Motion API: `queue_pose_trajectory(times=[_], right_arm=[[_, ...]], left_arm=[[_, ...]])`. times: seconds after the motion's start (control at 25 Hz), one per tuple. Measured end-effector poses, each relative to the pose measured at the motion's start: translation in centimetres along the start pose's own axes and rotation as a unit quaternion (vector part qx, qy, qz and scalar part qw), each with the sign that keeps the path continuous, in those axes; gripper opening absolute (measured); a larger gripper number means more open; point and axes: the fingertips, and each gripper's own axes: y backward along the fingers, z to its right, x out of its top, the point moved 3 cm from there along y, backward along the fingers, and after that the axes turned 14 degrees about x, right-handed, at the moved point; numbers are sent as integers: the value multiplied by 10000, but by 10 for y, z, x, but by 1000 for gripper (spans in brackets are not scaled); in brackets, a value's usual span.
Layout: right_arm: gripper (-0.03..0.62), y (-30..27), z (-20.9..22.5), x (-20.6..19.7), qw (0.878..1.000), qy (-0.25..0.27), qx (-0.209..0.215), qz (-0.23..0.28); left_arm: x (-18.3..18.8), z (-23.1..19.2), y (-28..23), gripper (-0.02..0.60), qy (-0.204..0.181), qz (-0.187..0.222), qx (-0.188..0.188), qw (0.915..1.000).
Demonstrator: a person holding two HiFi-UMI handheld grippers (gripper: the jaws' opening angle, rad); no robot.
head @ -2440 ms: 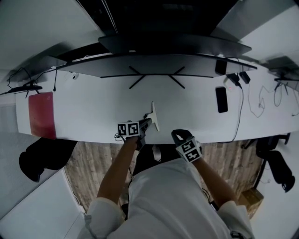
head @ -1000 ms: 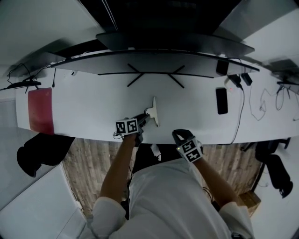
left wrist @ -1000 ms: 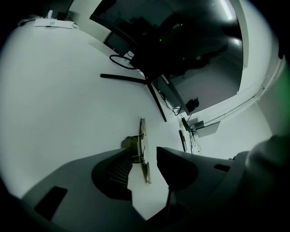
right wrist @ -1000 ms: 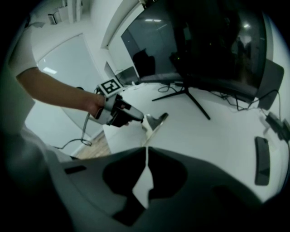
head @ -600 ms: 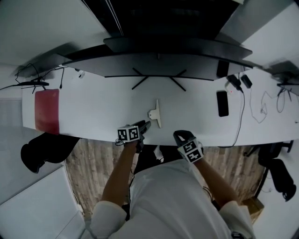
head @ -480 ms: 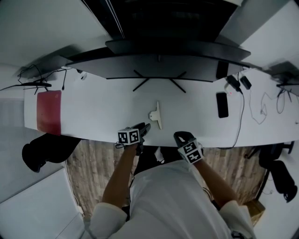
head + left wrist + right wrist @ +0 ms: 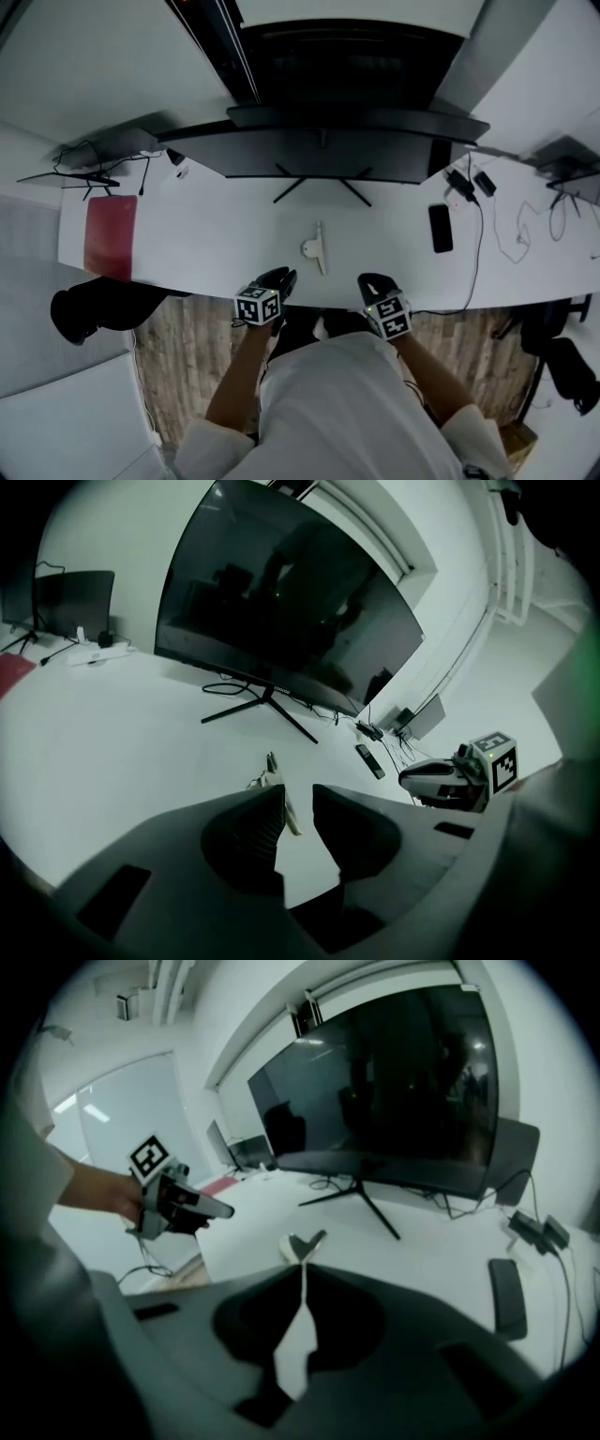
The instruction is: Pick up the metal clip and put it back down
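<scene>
Left gripper, head view: dark moulded body with one black-and-white marker cube, held over the near edge of the table. It is matched by the right gripper, also with one cube. One metal clip is laid flat on the table, ahead of and between the two grippers and touched by neither; it is pale, with a long thin bar and a rounded lobe at one side. The table is long, white and smooth. One large dark monitor is stood on a splayed two-leg stand. One black phone and one flat red mat are noted. A wood-plank floor is seen beneath.

Left gripper view: the left gripper is seen with its jaws spread by a narrow gap, nothing gripped. One ribbed pad is visible. The metal clip is seen on the table beyond the jaw tips. The right gripper is seen to the side.

Right gripper view: the right gripper is seen with its jaws pressed together at the tips, nothing between them. The metal clip is seen just past the tips, on the table. The left gripper is held by a bare hand. White walls are seen around.
</scene>
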Motion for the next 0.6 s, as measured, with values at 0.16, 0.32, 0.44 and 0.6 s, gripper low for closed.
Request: queue_pose_trajectory(times=[0.16, 0.32, 0.44, 0.6], right_arm=[[35, 6, -7, 6, 9998, -36, -53, 189], [35, 8, -19, 7, 9996, 15, -79, 259], [35, 11, -31, 5, 9993, 84, -206, 287], [35, 17, -45, 4, 9982, 89, -475, 365]], left_arm=[[-1, -5, 15, 91, -163, 191, 74, 9997], [-6, -15, 28, 50, -22, 329, 72, 9994], [-12, -21, 40, 34, -23, 470, 29, 9989], [-13, -30, 61, 32, -66, 651, -38, 9978]])
